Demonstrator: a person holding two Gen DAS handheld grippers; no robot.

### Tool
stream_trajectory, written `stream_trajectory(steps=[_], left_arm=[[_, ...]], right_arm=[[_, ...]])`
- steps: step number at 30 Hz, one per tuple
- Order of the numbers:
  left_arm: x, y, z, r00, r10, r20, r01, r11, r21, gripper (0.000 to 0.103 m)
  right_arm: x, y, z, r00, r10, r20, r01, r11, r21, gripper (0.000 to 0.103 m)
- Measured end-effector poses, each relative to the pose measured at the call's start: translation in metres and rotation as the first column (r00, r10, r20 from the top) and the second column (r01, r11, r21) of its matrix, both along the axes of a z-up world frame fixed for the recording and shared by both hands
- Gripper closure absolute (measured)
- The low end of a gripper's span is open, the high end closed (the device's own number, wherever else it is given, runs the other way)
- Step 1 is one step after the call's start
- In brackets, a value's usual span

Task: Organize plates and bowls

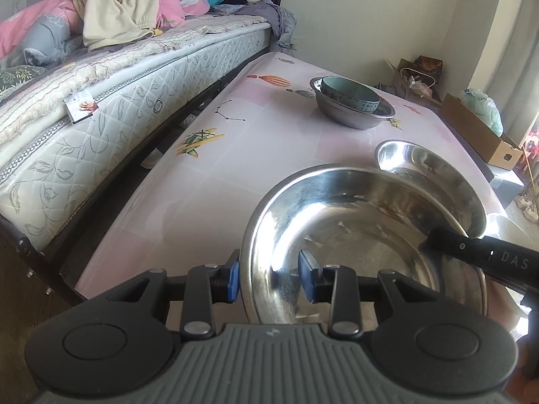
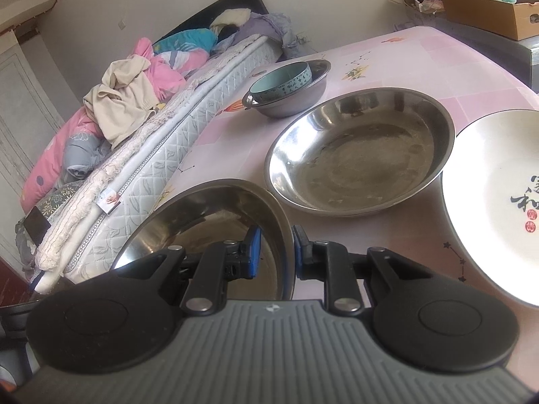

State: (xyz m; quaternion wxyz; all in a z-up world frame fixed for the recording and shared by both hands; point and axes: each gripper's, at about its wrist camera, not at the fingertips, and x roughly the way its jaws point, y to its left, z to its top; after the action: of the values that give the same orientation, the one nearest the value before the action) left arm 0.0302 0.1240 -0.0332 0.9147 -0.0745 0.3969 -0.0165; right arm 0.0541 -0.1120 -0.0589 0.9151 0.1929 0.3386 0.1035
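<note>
Steel plate (image 1: 353, 235) is hanging tilted over the pink desk (image 1: 209, 181), both tongs sharing it; left tongs (image 1: 269, 276) are clamping its near rim; right tongs (image 2: 273, 252) are pinching its opposite rim; second steel plate (image 2: 363, 151) is lying just beyond.

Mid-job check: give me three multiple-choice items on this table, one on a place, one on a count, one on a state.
1. Where is the teal bowl?
A. on the white plate
B. inside the steel bowl
C. on the bed

2. How many steel vessels are on the table?
A. one
B. three
C. five

3. The right gripper is:
A. open and empty
B. shut on the near dish
C. shut on the teal bowl

Answers:
1 B, the teal bowl sits inside the steel bowl.
2 B, there are the steel bowl, the far dish and the near dish.
3 B, its pads pinch the near dish's rim.
</note>
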Motion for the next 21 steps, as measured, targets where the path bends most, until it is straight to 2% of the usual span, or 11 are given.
stream_trajectory(steps=[21], left_arm=[[0.015,-0.05,0.014,0.996,-0.091,0.018,0.091,0.996,0.003,0.068]], right_arm=[[-0.006,-0.051,0.011,0.995,-0.095,0.017,0.095,0.995,0.031,0.083]])
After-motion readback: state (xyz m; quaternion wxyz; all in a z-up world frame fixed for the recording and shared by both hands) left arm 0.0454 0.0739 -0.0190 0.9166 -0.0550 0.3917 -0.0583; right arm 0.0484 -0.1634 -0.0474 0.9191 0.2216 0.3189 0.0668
